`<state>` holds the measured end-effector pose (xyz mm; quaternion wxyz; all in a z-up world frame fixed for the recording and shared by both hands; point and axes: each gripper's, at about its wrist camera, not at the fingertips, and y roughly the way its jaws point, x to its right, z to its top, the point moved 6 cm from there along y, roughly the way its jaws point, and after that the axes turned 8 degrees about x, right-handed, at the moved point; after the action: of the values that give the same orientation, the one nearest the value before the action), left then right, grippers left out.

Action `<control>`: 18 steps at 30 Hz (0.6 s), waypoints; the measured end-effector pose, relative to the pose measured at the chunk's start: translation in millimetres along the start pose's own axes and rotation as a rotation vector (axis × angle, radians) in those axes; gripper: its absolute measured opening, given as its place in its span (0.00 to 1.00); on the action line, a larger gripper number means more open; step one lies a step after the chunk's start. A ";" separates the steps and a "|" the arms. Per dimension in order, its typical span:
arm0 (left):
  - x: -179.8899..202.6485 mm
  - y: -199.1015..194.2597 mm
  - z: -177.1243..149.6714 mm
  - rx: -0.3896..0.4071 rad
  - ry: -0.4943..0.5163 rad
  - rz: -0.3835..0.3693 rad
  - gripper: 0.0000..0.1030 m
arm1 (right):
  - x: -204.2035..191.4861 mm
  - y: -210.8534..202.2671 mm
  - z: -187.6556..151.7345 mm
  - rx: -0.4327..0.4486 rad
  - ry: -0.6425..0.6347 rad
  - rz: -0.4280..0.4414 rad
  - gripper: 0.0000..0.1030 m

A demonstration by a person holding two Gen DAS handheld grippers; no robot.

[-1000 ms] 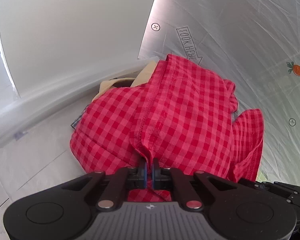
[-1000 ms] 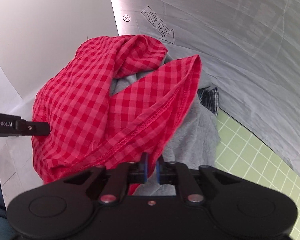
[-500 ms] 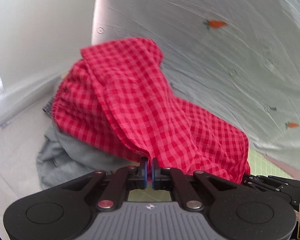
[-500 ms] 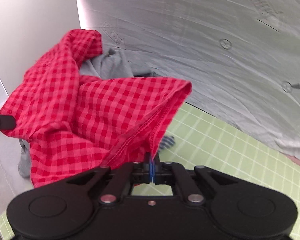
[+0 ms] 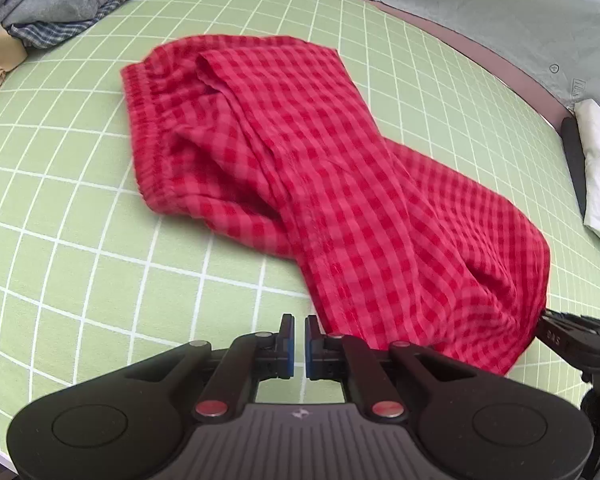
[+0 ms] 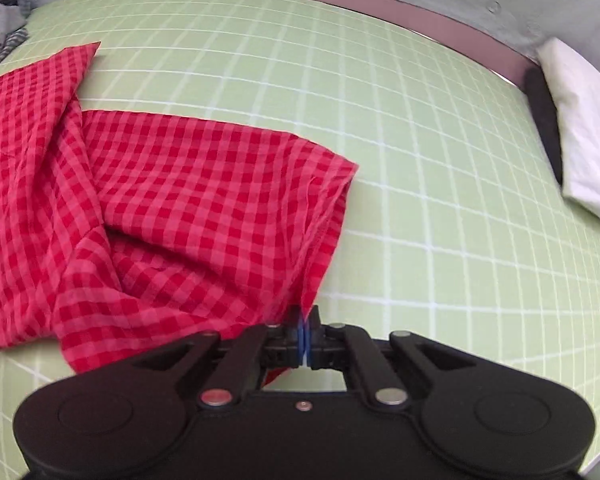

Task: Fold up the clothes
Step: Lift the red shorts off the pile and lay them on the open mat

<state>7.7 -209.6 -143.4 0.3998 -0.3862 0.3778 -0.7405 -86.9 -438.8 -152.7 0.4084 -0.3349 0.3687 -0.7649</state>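
A green gridded mat (image 5: 80, 208) now fills both views, where a second ago the cameras looked at a pale wall and a grey printed sheet (image 5: 480, 4); that sheet now runs only along the mat's far edge. The red gingham shorts (image 5: 300, 184), earlier hanging bunched above the heap of other clothes, now lie spread across the middle of the mat, elastic waistband toward the far left and the leg hems trailing toward the grippers. The pile of grey and plaid clothes (image 5: 56, 4), which sat directly under the shorts a second ago, is well apart from them at the mat's far left corner. A folded white cloth (image 6: 580, 132) lies at the mat's right edge, beside a dark strip.

The right gripper (image 6: 305, 336) stays clamped on a hem corner of the shorts, its blue pads pressed together with red fabric rising out of them. The left gripper (image 5: 299, 342), which pinched the fabric half a second ago, now shows a narrow gap between its pads with nothing in it; the shorts' edge lies just beside its right finger.
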 end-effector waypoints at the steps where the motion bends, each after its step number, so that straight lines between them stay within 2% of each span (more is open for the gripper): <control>1: 0.7 -1.1 0.7 0.017 -0.015 0.013 0.09 | 12.0 -2.7 -3.4 0.008 0.015 -0.001 0.06; 3: -1.5 -3.4 4.3 0.051 -0.049 0.045 0.18 | 31.9 -8.3 -6.1 0.035 0.042 0.004 0.26; 6: -5.2 -9.3 19.9 0.111 -0.076 0.099 0.31 | 53.8 -19.2 -4.9 0.092 0.061 -0.021 0.45; 7: -7.1 -10.8 25.3 0.129 -0.082 0.118 0.41 | 58.0 -21.0 -3.4 0.107 0.065 -0.022 0.49; 8: -10.0 -11.1 30.0 0.144 -0.096 0.138 0.47 | 61.8 -22.9 -2.2 0.122 0.069 -0.019 0.60; 9: -13.0 -11.4 34.8 0.158 -0.111 0.158 0.60 | 65.7 -24.7 -1.0 0.137 0.072 -0.016 0.68; 10: -15.8 -11.8 39.4 0.172 -0.125 0.178 0.67 | 67.4 -22.6 2.1 0.146 0.074 -0.013 0.71; 13: -21.6 -6.4 52.8 0.192 -0.153 0.200 0.71 | 68.6 -9.9 14.4 0.163 0.076 -0.004 0.79; 18: -30.2 15.0 80.6 0.197 -0.152 0.211 0.73 | 65.3 17.1 37.9 0.175 0.106 0.062 0.82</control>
<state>94.1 -209.0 -131.1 0.5387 -0.3583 0.3105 -0.6964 -78.5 -513.4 -134.2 0.4397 -0.2454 0.3317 -0.7978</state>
